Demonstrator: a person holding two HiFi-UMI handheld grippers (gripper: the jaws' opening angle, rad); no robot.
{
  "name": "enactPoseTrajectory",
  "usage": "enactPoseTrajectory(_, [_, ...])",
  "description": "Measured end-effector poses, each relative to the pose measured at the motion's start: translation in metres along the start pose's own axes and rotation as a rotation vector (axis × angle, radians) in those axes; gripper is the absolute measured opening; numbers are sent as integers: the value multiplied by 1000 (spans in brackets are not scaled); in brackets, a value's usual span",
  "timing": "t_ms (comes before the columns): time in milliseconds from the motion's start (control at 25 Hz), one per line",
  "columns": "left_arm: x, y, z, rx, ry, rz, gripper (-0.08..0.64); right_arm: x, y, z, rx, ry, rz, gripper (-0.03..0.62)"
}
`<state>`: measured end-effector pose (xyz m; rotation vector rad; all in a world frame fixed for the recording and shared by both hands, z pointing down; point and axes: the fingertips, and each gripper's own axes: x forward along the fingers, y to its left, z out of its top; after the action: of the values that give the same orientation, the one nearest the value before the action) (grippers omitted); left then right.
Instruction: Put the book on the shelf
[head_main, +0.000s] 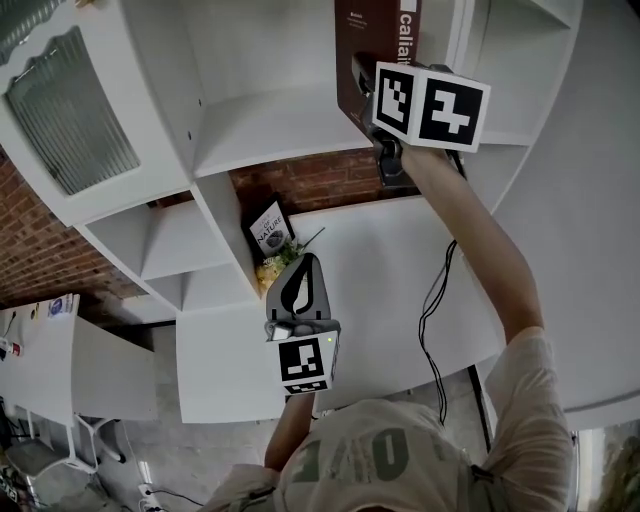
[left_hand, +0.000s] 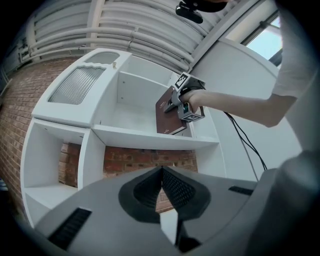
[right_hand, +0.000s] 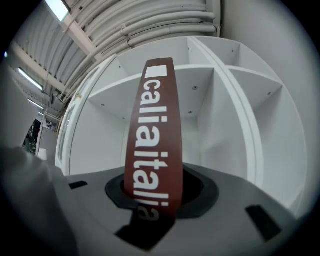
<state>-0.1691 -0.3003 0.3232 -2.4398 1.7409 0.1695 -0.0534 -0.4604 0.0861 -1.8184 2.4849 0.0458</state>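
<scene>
Right gripper view: right gripper (right_hand: 155, 195) jaws pinch the book (right_hand: 152, 130), tilted inside the upper shelf (head_main: 270, 128) bay.
Idle left gripper (left_hand: 161, 184) jaws pressed together. Released while tilted, the book may topple.

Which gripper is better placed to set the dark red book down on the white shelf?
Right. The right gripper is clamped on the dark red book, held up at the white shelf in its upper compartment. The left gripper, jaws together and empty, sits lower, apart from the book.
</scene>
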Motion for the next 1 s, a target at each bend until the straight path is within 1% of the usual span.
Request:
enactPoseTrajectory(80, [-1,3,-2,0,5,8,12,14,-1,-11,3,21,-20,153])
enactPoseTrajectory(240, [-1,10,-4,5,15,22,12,34,0,-17,-21,10,-55,153])
enactPoseTrajectory(400, [-2,14,-9,7,31,28,12,52,3,-13,-43,-4,-62,153])
enactPoseTrajectory(520, [-2,15,-15,10,46,32,12,66,1,-14,-31,-8,-62,153])
enactPoseTrajectory(640, [-2,16,-18,8,56,30,12,81,-7,-20,-6,22,-93,153])
enactPoseTrajectory(800, [-4,14,-18,-8,55,16,12,98,-6,-17,-32,0,-89,153])
enactPoseTrajectory(1000, [-1,12,-20,5,63,8,12,114,-11,-24,-34,11,-139,152])
